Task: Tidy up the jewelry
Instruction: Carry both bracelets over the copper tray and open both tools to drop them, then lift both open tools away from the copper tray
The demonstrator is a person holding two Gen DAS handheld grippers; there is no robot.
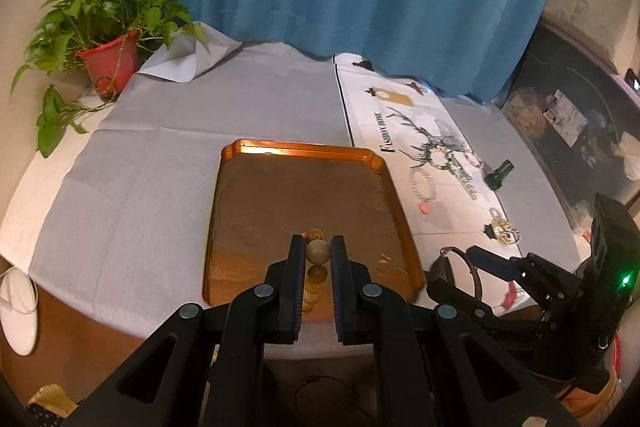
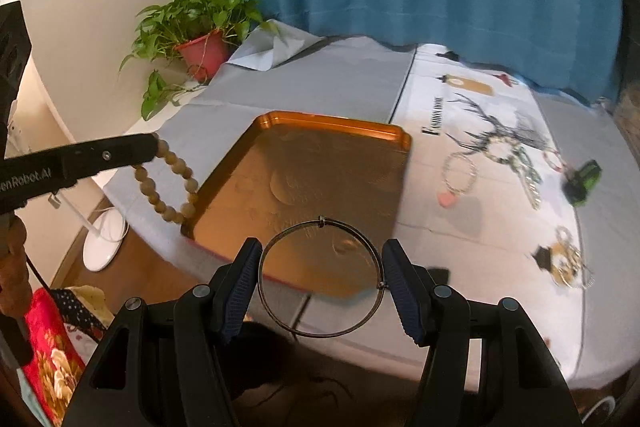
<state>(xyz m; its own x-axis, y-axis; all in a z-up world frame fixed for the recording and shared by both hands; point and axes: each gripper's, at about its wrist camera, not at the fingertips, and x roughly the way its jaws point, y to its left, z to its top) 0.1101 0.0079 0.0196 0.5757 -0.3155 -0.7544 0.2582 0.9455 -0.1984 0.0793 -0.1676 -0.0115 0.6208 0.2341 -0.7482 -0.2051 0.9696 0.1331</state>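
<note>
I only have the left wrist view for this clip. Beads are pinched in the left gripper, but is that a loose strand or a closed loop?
Observer: A closed loop. The right wrist view shows the tan beaded bracelet hanging as a ring from the left gripper.
Operator: And the right gripper, is that thin hoop actually gripped?
Observer: Yes. The right gripper has one pad on each side of the thin dark metal bangle, which spans the whole gap.
Operator: Where is the bangle relative to the tray?
Observer: In that view it sits over the near edge of the orange metal tray, which has no jewelry in it.
</note>
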